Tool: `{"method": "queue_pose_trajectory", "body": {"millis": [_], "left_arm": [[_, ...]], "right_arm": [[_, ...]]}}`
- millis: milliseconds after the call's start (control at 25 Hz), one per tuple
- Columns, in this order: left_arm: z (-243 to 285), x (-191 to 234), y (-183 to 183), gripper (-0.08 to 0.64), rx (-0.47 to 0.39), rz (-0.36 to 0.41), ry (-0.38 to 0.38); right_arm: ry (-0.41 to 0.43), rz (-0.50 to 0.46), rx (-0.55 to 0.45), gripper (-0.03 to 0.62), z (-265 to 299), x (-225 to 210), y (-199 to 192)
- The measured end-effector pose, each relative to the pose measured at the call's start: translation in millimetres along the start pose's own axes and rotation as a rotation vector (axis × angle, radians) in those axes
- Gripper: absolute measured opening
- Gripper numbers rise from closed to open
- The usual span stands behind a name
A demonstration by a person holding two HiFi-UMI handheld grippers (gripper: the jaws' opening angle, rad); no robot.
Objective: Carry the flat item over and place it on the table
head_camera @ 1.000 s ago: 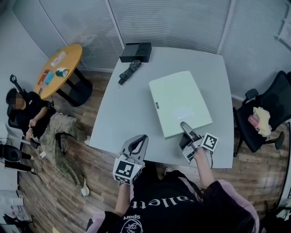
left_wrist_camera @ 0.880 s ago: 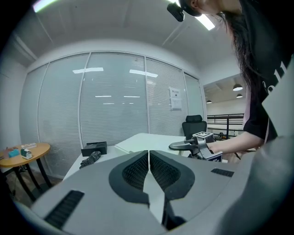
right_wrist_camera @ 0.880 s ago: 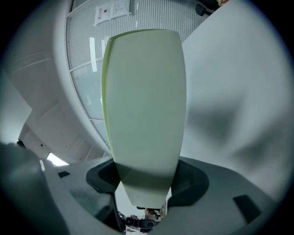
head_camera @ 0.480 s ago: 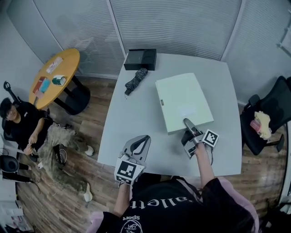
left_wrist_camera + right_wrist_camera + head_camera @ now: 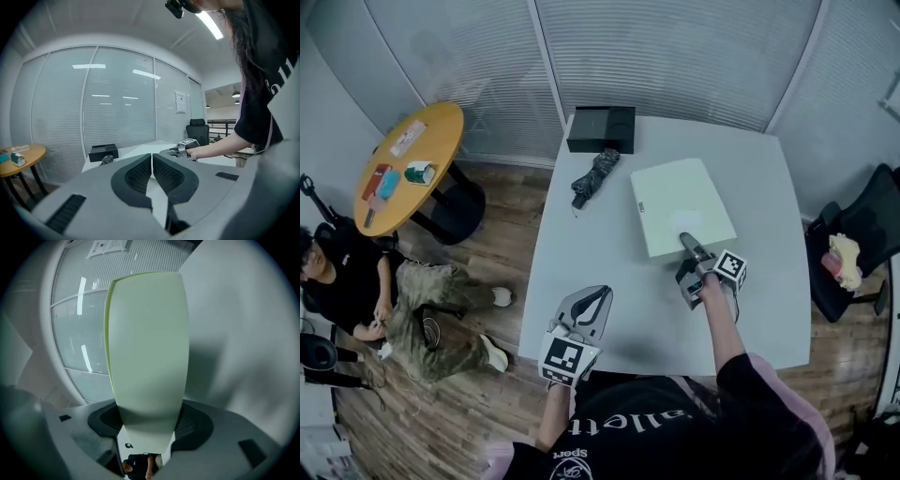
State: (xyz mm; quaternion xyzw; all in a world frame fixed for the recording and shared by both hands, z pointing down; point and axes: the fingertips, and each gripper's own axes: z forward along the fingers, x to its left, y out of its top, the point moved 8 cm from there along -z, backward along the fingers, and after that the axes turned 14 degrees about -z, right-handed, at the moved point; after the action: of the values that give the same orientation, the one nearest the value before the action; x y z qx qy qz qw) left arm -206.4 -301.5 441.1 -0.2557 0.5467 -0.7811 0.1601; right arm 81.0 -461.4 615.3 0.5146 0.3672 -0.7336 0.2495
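Observation:
The flat item [image 5: 680,206] is a pale green, board-like sheet lying level over the grey table [image 5: 609,272], right of its middle. My right gripper [image 5: 689,246] is shut on the sheet's near edge. In the right gripper view the sheet [image 5: 147,343] runs out from between the pads of that gripper [image 5: 147,427] and throws a shadow on the table beside it. I cannot tell whether the sheet touches the table. My left gripper [image 5: 592,300] is shut and empty at the table's front edge. In its own view the left gripper [image 5: 151,161] shows both pads pressed together.
A black box [image 5: 602,128] and a folded dark umbrella [image 5: 595,175] lie at the table's far left. A round wooden side table [image 5: 408,164] and a person seated on the floor [image 5: 356,291] are to the left. An office chair [image 5: 853,253] stands to the right.
Both grippers have moved forward toward the table. The right one has carried the green sheet farther in from the front edge. The left one now hangs over that edge.

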Motion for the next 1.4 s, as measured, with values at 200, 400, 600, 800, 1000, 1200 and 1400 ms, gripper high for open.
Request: {"method": "queue_pose_trajectory", "body": {"millis": [200, 400, 600, 800, 1000, 1200, 1400], "left_arm": [[-3.3, 21.9, -1.5, 0.028, 0.000, -0.016, 0.003], [-9.9, 43.1, -2.9, 0.028, -0.009, -0.037, 0.023], [-14.5, 61.8, -6.6, 0.028, -0.022, -0.068, 0.044], [-14.9, 73.3, -11.9, 0.028, -0.028, -0.101, 0.053], [-17.8, 81.2, -14.4, 0.028, -0.030, -0.124, 0.054], [-19.0, 88.1, -17.1, 0.028, -0.036, -0.140, 0.056], [-23.3, 86.9, -18.1, 0.028, -0.049, -0.157, 0.052]], "right_arm": [[-0.026, 0.065, -0.018, 0.291, 38.0, -9.6, 1.1], [-0.031, 0.181, -0.092, 0.291, 69.9, -11.6, -0.3], [-0.146, 0.172, -0.131, 0.288, 93.4, -9.6, 1.4], [-0.310, 0.159, -0.139, 0.333, 104.7, -19.6, 2.6], [-0.368, 0.145, -0.113, 0.357, 105.7, -19.7, 0.0], [-0.447, 0.101, -0.071, 0.385, 102.4, -19.5, -5.8], [-0.515, 0.099, -0.026, 0.410, 87.3, -24.1, -16.2]]}}
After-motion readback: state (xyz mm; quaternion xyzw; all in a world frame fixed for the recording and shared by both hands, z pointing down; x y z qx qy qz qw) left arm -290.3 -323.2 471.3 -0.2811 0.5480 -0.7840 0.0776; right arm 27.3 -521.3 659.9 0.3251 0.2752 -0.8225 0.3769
